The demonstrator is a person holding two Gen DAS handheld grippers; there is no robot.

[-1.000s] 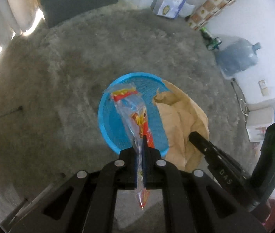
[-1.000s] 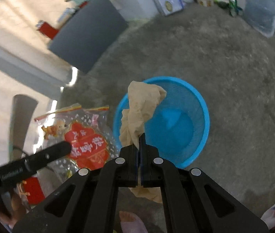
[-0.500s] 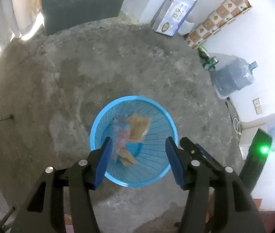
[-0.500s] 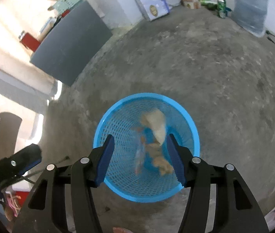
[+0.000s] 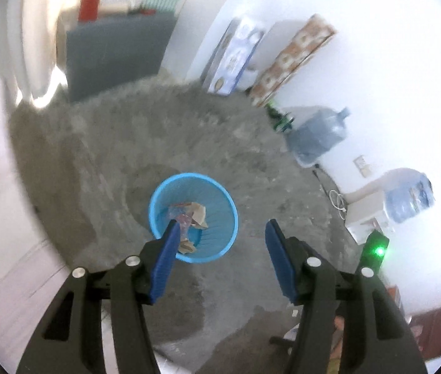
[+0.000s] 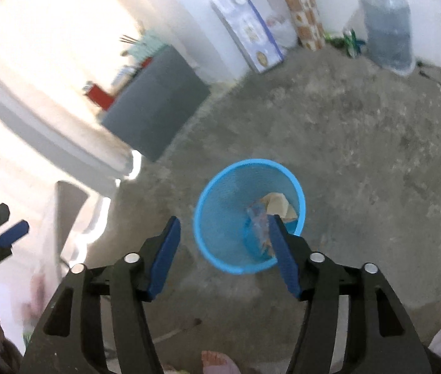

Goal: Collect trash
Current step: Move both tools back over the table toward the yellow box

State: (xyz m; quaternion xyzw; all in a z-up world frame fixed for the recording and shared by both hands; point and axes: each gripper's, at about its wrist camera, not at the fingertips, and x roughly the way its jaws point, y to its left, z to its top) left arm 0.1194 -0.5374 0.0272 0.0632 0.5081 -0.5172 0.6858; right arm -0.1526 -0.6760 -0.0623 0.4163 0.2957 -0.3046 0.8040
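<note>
Water jug [image 6: 388,21] (clear blue) stands near a patterned box [image 6: 302,6].

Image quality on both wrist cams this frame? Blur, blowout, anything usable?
Left wrist view: motion smear at the left edge and top, white wall overexposed on the right, yet the blue basket and the open left gripper read sharply. Right wrist view: doorway light blown out at upper left, soft blur across the background, fisheye bending at the rim; basket and open right gripper remain legible.
</note>
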